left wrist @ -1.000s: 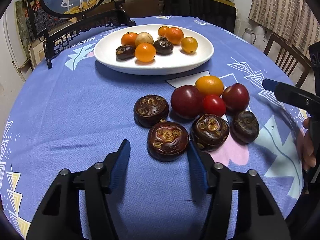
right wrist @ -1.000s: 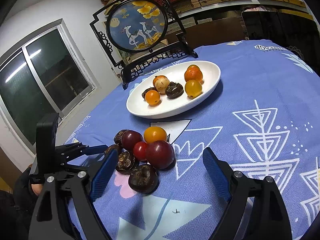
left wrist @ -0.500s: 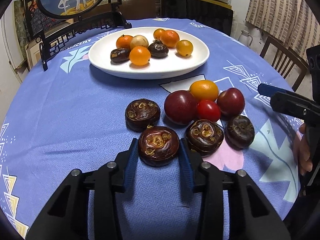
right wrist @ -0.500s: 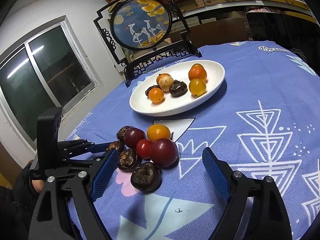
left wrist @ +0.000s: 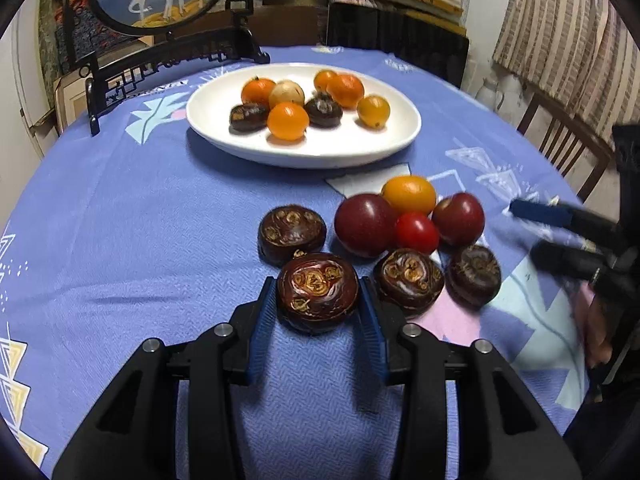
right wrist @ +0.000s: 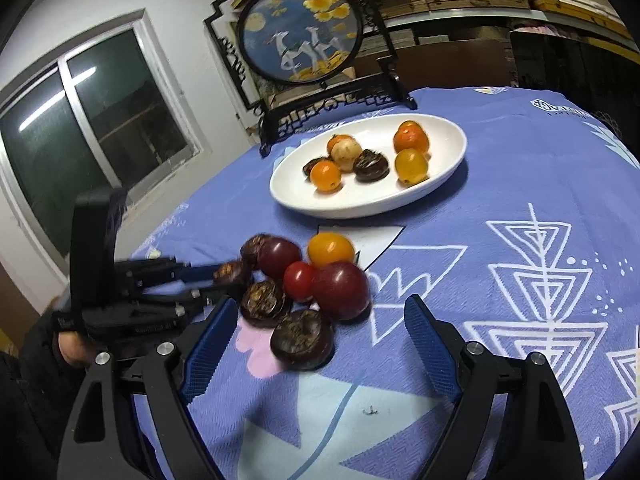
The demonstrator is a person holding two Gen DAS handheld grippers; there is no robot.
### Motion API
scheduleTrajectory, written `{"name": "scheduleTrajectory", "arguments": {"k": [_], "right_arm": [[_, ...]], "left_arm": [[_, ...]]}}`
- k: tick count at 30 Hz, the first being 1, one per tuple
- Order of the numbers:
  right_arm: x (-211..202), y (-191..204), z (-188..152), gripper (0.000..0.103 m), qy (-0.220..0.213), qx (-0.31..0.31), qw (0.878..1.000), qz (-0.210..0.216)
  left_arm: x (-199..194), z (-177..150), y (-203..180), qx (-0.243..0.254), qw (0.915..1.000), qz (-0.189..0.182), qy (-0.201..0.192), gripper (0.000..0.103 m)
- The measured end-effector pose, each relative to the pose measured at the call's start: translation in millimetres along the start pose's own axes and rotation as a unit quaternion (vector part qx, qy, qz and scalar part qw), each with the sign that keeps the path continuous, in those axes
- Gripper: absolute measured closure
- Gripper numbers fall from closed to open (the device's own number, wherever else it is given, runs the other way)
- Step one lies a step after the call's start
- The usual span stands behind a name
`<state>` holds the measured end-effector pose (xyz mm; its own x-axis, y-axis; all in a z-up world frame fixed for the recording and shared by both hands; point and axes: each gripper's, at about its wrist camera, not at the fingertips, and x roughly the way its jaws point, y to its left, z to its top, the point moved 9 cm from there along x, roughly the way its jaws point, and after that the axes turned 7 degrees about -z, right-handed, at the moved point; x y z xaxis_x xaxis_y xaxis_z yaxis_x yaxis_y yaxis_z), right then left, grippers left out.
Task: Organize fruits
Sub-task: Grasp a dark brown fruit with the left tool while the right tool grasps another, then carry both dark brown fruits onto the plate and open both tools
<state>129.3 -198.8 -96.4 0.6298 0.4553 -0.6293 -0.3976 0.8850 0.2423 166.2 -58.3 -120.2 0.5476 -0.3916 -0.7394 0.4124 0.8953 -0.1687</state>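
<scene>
My left gripper (left wrist: 318,300) was clamped on a water chestnut (left wrist: 317,291) sitting on the blue tablecloth (left wrist: 140,220), nearest of the loose pile, just beside three other chestnuts and the tomatoes (left wrist: 416,232). My right gripper (right wrist: 316,328) hovered with its jaws wide apart around another chestnut (right wrist: 302,339). The white plate (left wrist: 360,148) of fruit sat beyond.

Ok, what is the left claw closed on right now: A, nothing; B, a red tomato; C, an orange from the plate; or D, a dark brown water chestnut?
D: the left claw has both pads pressed against the nearest water chestnut on the tablecloth.
</scene>
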Motion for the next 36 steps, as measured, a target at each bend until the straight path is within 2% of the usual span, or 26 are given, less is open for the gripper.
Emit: {"name": "scheduleTrajectory", "arguments": {"k": [5,9,12,17,20,36], "right_arm": [[7.9,14.5,-10.8,0.018,0.032,-0.046,0.998,-0.011],[17.3,22.2,-16.8,0.029,0.055,-0.064,0.996,-0.017],[24.0,27.3,-20.8,0.045,0.069,-0.071,0.995,-0.018],[31.2,26.3,-18.8,0.05,0.076,-0.065,0.994,-0.031],[32.6,22.9,-19.1,0.062,0.08,-0.055,0.995,-0.031],[28.5,22.1,-19.0,0.062,0.072,-0.038,0.997,-0.006]], "left_arm": [[-14.3,6.5,6.2,-0.026,0.9987,-0.016,-0.041,0.063],[-18.5,8.0,7.6,-0.033,0.9977,-0.023,-0.053,0.063],[-19.2,8.3,5.1,-0.03,0.9977,-0.026,-0.055,0.063],[-19.5,7.9,3.7,-0.028,0.9976,-0.03,-0.056,0.063],[-19.0,7.6,5.0,-0.03,0.9975,-0.031,-0.056,0.063],[-17.9,5.6,4.7,-0.024,0.9978,-0.031,-0.053,0.063]]}}
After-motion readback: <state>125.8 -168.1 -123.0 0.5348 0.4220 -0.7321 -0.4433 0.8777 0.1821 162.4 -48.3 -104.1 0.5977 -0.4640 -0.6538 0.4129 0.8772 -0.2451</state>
